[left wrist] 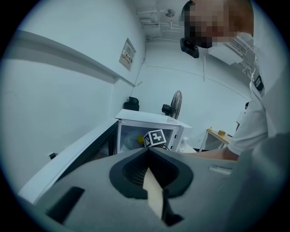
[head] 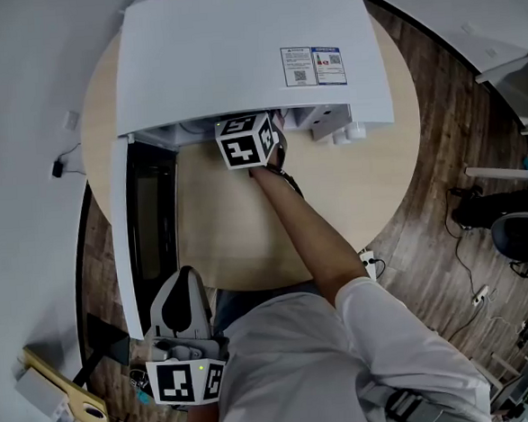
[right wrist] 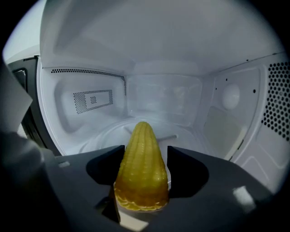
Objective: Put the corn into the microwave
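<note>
The white microwave (head: 244,54) stands on the round table (head: 387,170) with its door (head: 126,233) swung open to the left. My right gripper (right wrist: 146,152) reaches into the cavity; from the head view only its marker cube (head: 246,141) shows at the opening. A yellow corn cob (right wrist: 141,172) lies between its jaws, tip pointing inward over the glass turntable (right wrist: 102,138). A thin gap shows beside the cob on the right, so the pads do not press it. My left gripper (head: 186,276) hangs back near the person's body, jaws together and empty.
The cavity's back wall (right wrist: 163,97) and perforated side walls close in around the cob. The open door (left wrist: 86,149) stands between my left gripper and the table. In the background are a fan (left wrist: 174,103) and a side table (left wrist: 217,136).
</note>
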`<control>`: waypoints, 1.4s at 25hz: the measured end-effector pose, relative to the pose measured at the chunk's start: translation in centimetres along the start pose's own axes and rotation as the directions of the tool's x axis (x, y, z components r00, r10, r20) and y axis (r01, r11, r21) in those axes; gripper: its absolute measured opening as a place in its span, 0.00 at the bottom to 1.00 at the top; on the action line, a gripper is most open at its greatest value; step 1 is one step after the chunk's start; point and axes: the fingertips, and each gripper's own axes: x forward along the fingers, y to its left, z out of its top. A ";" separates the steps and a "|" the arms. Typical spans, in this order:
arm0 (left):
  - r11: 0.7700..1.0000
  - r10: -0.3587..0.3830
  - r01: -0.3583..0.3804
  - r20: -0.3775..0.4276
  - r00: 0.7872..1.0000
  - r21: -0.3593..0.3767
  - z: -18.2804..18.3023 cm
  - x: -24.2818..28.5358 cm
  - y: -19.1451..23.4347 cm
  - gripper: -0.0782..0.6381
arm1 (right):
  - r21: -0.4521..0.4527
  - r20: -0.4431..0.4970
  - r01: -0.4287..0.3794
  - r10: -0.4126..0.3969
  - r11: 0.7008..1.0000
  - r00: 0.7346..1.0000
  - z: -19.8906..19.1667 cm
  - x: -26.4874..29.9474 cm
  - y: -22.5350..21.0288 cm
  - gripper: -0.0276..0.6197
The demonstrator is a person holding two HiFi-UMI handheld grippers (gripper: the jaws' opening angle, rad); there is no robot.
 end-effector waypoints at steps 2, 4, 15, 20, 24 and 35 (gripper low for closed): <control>1.000 -0.003 0.003 0.000 1.000 -0.001 -0.1 0.0 -0.2 0.10 | 0.002 0.005 -0.005 0.005 1.000 1.000 0.1 -0.2 -0.3 0.50; 1.000 -0.007 0.007 -0.001 1.000 0.001 -0.1 0.1 -0.4 0.10 | 0.006 0.013 -0.010 0.010 1.000 1.000 0.3 -0.5 -0.4 0.51; 1.000 -0.019 0.019 0.016 1.000 0.014 0.3 0.0 -1.7 0.10 | 0.016 0.031 -0.025 0.025 1.000 0.999 0.6 -1.7 -0.7 0.51; 1.000 -0.018 0.018 0.024 1.000 0.020 0.3 -0.4 -2.2 0.10 | 0.014 0.051 -0.031 0.031 0.999 0.998 1.0 -2.5 -0.6 0.51; 1.000 -0.007 0.007 0.028 1.000 0.009 0.2 -1.0 -2.3 0.10 | 0.017 0.059 -0.034 0.033 0.999 0.998 1.1 -3.2 -0.8 0.51; 1.000 -0.019 0.018 0.027 0.999 0.015 -0.7 -1.6 -3.4 0.10 | 0.008 0.083 -0.053 0.052 0.999 0.995 1.4 -5.4 -0.3 0.49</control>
